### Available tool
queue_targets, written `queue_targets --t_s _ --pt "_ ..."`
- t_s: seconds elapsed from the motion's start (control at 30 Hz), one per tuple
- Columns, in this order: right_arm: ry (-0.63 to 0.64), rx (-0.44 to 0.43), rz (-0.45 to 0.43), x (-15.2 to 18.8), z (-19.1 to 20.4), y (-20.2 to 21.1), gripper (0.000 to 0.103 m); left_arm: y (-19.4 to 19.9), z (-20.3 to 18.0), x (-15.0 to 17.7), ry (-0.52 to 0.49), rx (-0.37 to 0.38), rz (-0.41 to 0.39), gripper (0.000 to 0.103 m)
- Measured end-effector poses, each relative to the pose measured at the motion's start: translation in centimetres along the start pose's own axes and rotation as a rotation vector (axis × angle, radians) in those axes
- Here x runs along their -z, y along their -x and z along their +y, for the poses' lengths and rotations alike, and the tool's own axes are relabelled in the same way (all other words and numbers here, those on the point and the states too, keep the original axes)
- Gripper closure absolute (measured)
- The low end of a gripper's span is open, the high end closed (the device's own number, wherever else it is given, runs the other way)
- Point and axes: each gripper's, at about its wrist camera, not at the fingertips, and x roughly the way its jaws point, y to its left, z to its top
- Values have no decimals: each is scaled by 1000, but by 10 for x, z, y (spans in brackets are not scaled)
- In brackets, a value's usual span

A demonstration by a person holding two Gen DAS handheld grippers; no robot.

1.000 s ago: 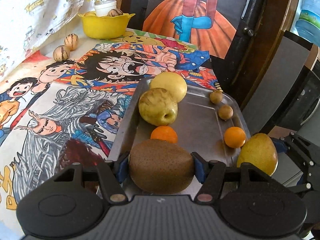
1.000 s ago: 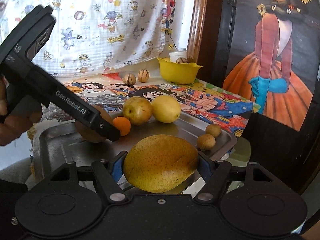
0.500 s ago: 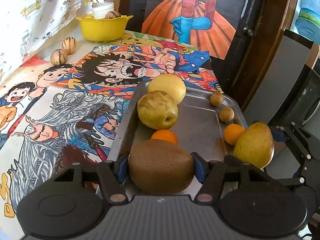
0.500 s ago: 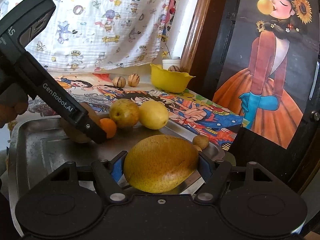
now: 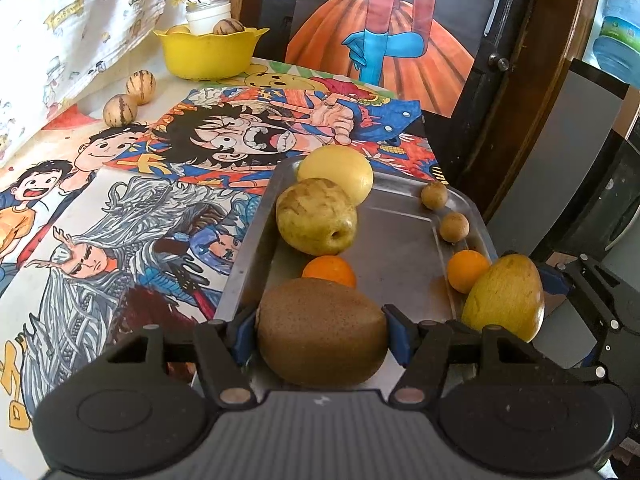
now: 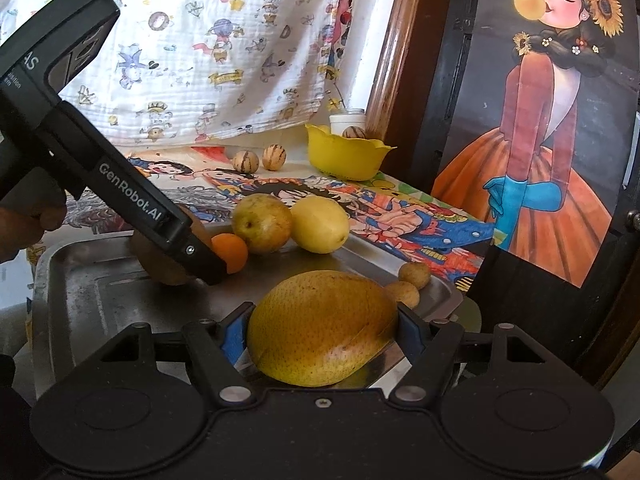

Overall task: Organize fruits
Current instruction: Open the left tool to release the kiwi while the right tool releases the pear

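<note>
My left gripper (image 5: 320, 328) is shut on a brown oval fruit (image 5: 320, 354), held low over the near end of a steel tray (image 5: 396, 256). My right gripper (image 6: 322, 330) is shut on a yellow mango (image 6: 320, 344) at the tray's right edge. That mango (image 5: 504, 296) appears beside an orange (image 5: 466, 270) in the left wrist view. On the tray lie a greenish pear (image 5: 316, 216), a yellow fruit (image 5: 340, 168), a second orange (image 5: 330, 270) and two small brown fruits (image 5: 434, 195). In the right wrist view the left gripper (image 6: 192, 256) covers part of the brown fruit (image 6: 160, 268).
A yellow bowl (image 5: 210, 52) with a striped fruit and a white jar stands at the back of the table. Two striped round fruits (image 5: 120, 110) lie near it on the cartoon-print cloth. The tray sits at the table's right edge, next to a dark door.
The mango in my right gripper has edged slightly left, in beside the right-hand orange. My left gripper with the brown fruit has kept still.
</note>
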Motion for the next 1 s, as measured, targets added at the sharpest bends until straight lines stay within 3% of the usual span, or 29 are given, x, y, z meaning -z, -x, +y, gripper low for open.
queue_targets --t_s 0.33,0.63,0.8,1.0 --pt "-39 -11 -2 -5 4 10 25 13 4 0 43 12 -23 33" --pt "-129 -10 -12 -11 9 37 11 43 14 5 97 1 -88 17" --pt "-185 -18 -26 -17 13 56 4 62 21 13 117 -19 -125 2" --pt "-247 -59 35 -21 20 79 1 85 31 29 124 -58 -147 1"
